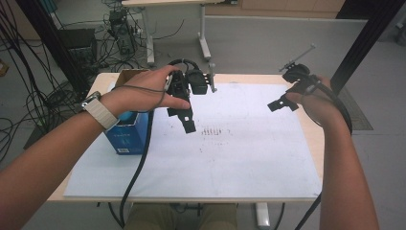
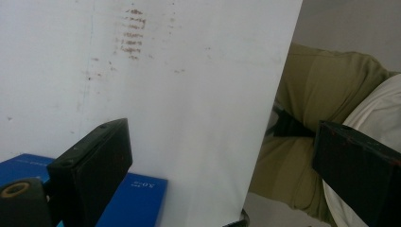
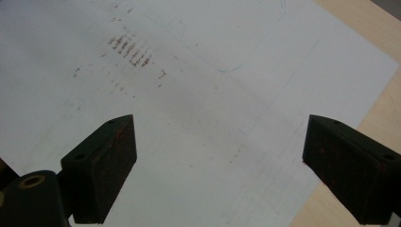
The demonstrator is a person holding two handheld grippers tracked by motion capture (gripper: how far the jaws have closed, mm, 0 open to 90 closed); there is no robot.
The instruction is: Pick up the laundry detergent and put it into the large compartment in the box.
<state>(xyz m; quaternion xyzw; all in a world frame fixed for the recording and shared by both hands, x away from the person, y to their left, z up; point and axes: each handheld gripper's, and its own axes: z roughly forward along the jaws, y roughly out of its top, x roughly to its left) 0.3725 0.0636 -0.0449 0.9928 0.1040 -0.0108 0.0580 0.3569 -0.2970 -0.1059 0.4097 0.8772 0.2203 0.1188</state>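
both hand-held grippers hover spread and empty; the blue box (image 1: 128, 136) lies beside the left hand-held gripper (image 1: 184, 117), well apart from the right hand-held gripper (image 1: 282, 103).

Small white print sits on the blue box (image 2: 142, 189), seen upside down in the left gripper view; it seems to read "30", though it is too blurred to be sure. Nothing else is legible.

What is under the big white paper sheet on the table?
The white paper sheet lies on a light wooden table, whose bare edge shows along the right side. Whatever else may lie beneath the sheet is covered.
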